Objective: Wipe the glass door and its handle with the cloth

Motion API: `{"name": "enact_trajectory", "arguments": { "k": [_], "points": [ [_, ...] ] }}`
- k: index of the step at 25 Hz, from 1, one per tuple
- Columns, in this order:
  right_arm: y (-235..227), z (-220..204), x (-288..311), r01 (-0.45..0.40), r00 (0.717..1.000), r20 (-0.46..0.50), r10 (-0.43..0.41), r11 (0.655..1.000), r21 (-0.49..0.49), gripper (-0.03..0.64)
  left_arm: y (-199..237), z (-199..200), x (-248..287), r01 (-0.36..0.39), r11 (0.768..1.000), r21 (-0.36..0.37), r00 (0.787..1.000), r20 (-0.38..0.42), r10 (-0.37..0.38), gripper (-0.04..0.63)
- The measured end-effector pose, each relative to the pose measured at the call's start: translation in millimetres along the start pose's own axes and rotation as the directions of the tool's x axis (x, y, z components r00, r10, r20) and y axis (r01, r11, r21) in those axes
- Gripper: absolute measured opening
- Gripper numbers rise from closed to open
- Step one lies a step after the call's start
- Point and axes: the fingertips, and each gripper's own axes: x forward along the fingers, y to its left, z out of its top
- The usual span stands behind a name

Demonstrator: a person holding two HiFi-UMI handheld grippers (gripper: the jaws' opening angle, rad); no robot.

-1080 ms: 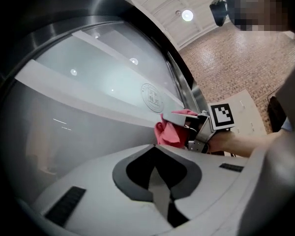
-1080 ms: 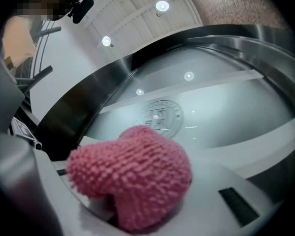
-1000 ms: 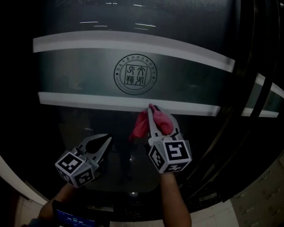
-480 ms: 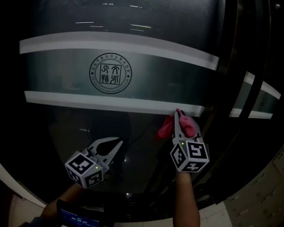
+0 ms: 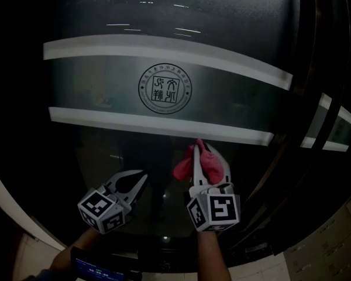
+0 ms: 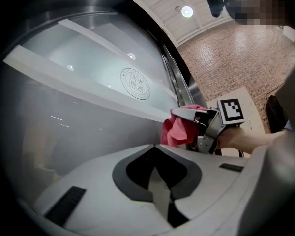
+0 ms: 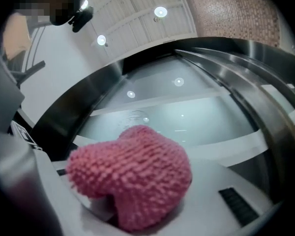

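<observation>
The right gripper is clamping the pink cloth, which is bunching out on both sides of its jaws. In the head view the cloth is sitting on the glass door, just below the lower frosted band and below and to the right of the round emblem. The right gripper view is showing what the head view is not: the knobbly weave of the cloth filling the space between the jaws and covering their tips. The left gripper is hovering to the left of the right one, apart from the cloth. The left gripper view is showing its jaws meeting at the tips with nothing between them. That view is also presenting the cloth side-on, lying against the glass at the band's lower edge, and a ceiling lamp that the head view is not including.
</observation>
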Motion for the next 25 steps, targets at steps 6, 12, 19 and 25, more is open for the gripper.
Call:
{"name": "enact_trajectory", "arguments": {
  "k": [6, 12, 19, 25],
  "points": [
    [185, -50, 46, -0.281, 0.959, -0.015, 0.282, 0.957, 0.071, 0.051, 73, 0, -88, -0.191, 0.98, 0.056, 0.981, -0.019, 0.192, 0.002],
    [332, -90, 93, -0.439, 0.889, -0.049, 0.455, 0.879, 0.186, 0.051, 146, -5, -176, -0.361, 0.926, 0.107, 0.928, -0.055, 0.368, 0.002],
    [385, -117, 119, -0.473, 0.869, -0.051, 0.493, 0.855, 0.212, 0.051, 180, -11, -215, -0.423, 0.9, 0.11, 0.899, -0.075, 0.432, 0.002],
    [328, -118, 101, -0.413, 0.9, -0.074, 0.43, 0.895, 0.167, 0.051, 152, -17, -169, -0.334, 0.939, 0.078, 0.938, -0.072, 0.34, 0.002]
  ]
}}
